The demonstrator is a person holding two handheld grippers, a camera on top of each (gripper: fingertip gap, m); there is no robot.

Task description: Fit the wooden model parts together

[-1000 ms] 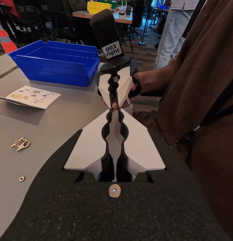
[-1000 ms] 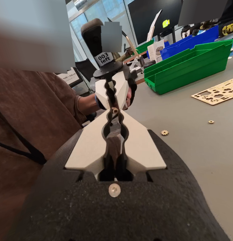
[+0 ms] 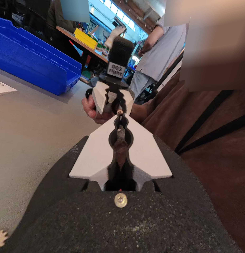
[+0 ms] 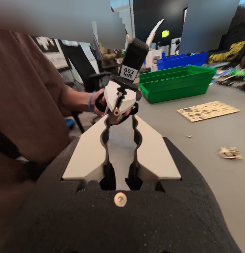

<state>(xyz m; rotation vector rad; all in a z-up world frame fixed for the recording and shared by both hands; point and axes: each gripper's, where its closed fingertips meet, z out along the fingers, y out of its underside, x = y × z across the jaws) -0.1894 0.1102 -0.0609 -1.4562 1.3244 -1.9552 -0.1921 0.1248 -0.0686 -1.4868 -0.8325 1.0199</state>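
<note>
My left gripper [image 3: 119, 116] is shut on a small round wooden part [image 3: 119, 112], pinched at its fingertips and held in the air above the table edge. In the right wrist view this part [image 4: 116, 112] shows a square hole in its end, between the tips of the left gripper [image 4: 116, 114]. My right gripper [image 4: 120, 117] is open and empty, its tips just in front of the part, one on each side. It also shows in the left wrist view [image 3: 113, 109], jaws apart, facing my left gripper.
A grey table [image 4: 187, 178] holds a green bin [image 4: 174, 87], a cut-out wooden sheet [image 4: 208, 110], a small wooden assembly [image 4: 230, 153] and a tiny washer [image 4: 189, 135]. A blue bin [image 3: 36, 61] and a wooden gear [image 3: 0, 238] lie on the left side. A person in brown stands close. The grippers are tip to tip, or close to it. The wooden gear [image 3: 0, 238] is about 20 cm from both grippers' fingertips.
My right gripper has opened and let go of the small wooden part. The left gripper still holds it. Both grippers have tilted and shifted.
</note>
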